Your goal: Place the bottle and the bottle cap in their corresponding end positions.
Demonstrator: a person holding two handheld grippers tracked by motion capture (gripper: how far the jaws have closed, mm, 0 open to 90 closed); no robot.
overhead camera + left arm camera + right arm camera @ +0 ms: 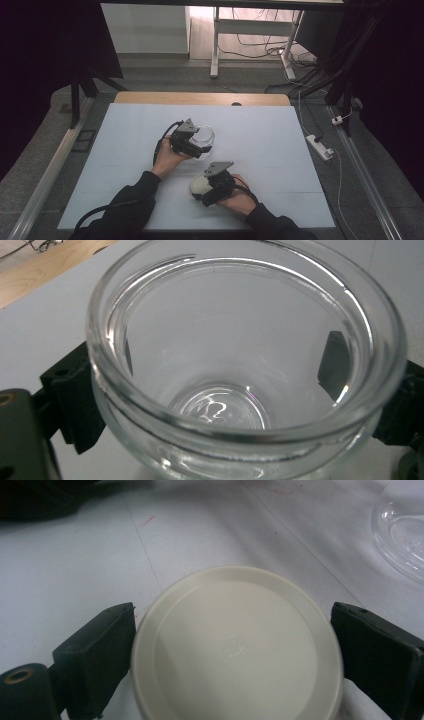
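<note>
Between the black jaws of the left gripper (192,142) sits a clear round glass jar (240,365), its mouth open and empty; the jaws press its wall from either side, so the gripper is clamped on it, and the jar stands on the pale blue table mat (260,130) just ahead of that hand; nearer the person, the right gripper (212,186) has its jaws spread around a cream round plastic lid (237,645), lying flat on the mat; the near jaw touches the lid's rim, while contact at the far one cannot be told, so the hold looks closed but not surely firm; the jar lies a little ahead and to one side of the lid.

Judging by this, the work is bringing the lid to the jar; the risks seem plain; smooth glass could slip or twist in the left jaws if the squeeze is light; the shallow lid offers little edge, so it may pop free or tilt when lifted; a tilted lid would catch on the thick rim and fail to seat; pushing down hard could then drive the jar out of its grip.
</note>
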